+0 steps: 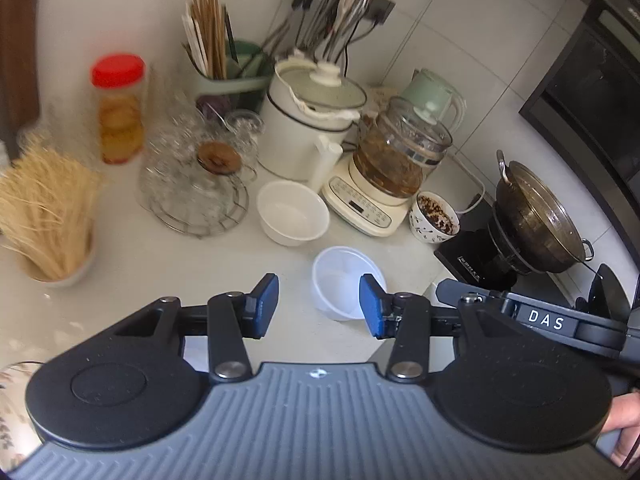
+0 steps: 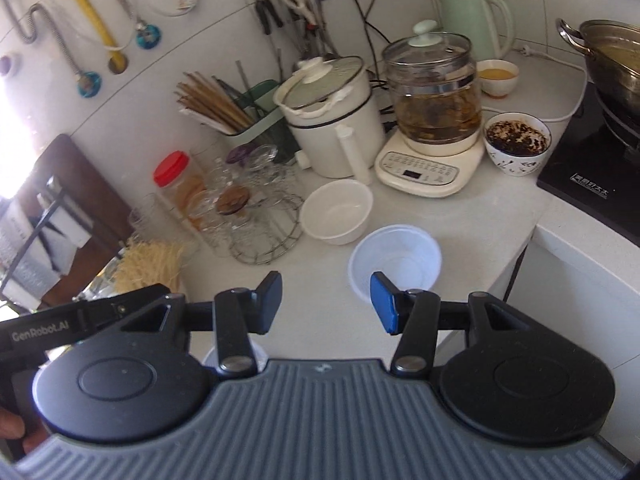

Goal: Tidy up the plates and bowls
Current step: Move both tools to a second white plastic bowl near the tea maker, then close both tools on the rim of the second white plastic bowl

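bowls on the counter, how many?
4. White bowl by the cream pot; translucent plastic bowl nearest; patterned bowl with dark residue; small bowl of orange liquid near the kettle. More may be hidden.

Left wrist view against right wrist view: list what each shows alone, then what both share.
Only the left wrist view shows the black oven door and the right gripper's labelled arm.

Only the right wrist view shows the small white cup of orange liquid, the yellow pipe on the wall and the dark wooden chair.

Both show the translucent plastic bowl, the white ceramic bowl, the red-lidded jar and the glass kettle.
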